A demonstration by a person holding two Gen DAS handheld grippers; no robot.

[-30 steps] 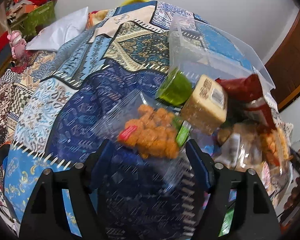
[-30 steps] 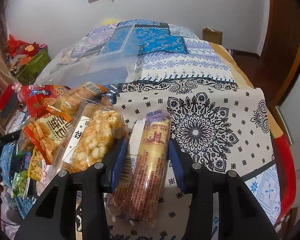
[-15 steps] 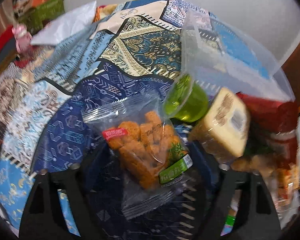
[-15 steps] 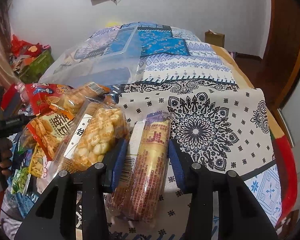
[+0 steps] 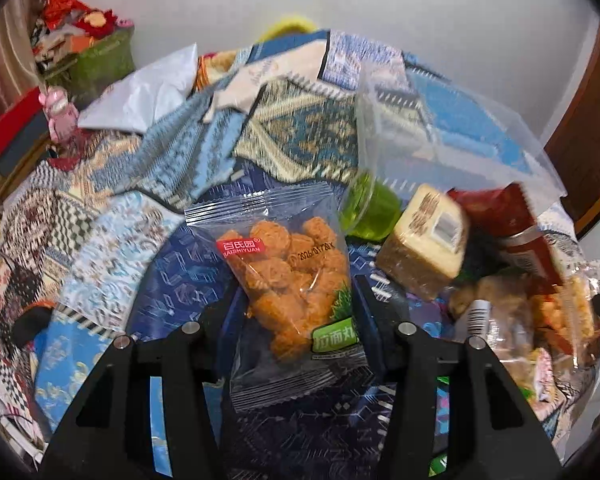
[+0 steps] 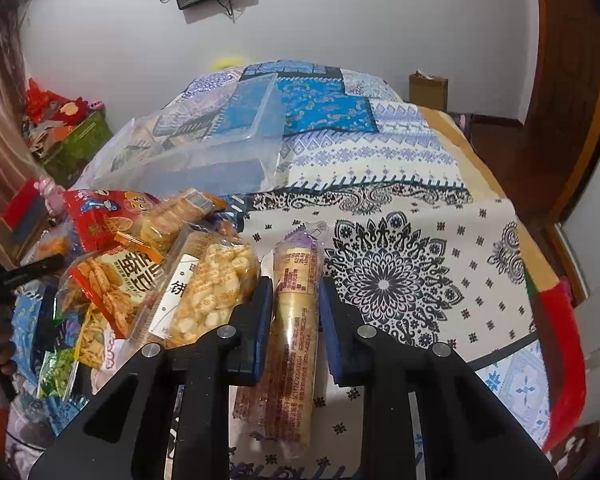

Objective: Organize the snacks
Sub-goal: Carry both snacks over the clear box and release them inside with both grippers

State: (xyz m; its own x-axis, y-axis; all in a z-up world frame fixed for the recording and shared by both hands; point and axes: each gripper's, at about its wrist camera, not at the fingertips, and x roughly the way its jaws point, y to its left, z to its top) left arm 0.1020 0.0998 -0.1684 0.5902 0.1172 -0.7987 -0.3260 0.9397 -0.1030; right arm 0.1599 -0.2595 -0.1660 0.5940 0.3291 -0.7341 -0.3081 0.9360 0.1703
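the left gripper (image 5: 296,300) pinches a clear packet of orange fried puffs (image 5: 290,264), red label up, lifted above the patterned bedspread (image 5: 100,240). the right gripper (image 6: 294,312) is closed on a long wrapped biscuit roll (image 6: 294,320) lying on the bed's mandala-print cover (image 6: 400,280). just left of the roll sits a heap of snack bags (image 6: 148,272), touching it. behind the heap stands a clear plastic box (image 6: 220,140). in the left view a green jelly cup (image 5: 370,210) and a tan block pack (image 5: 424,240) lie before that box.
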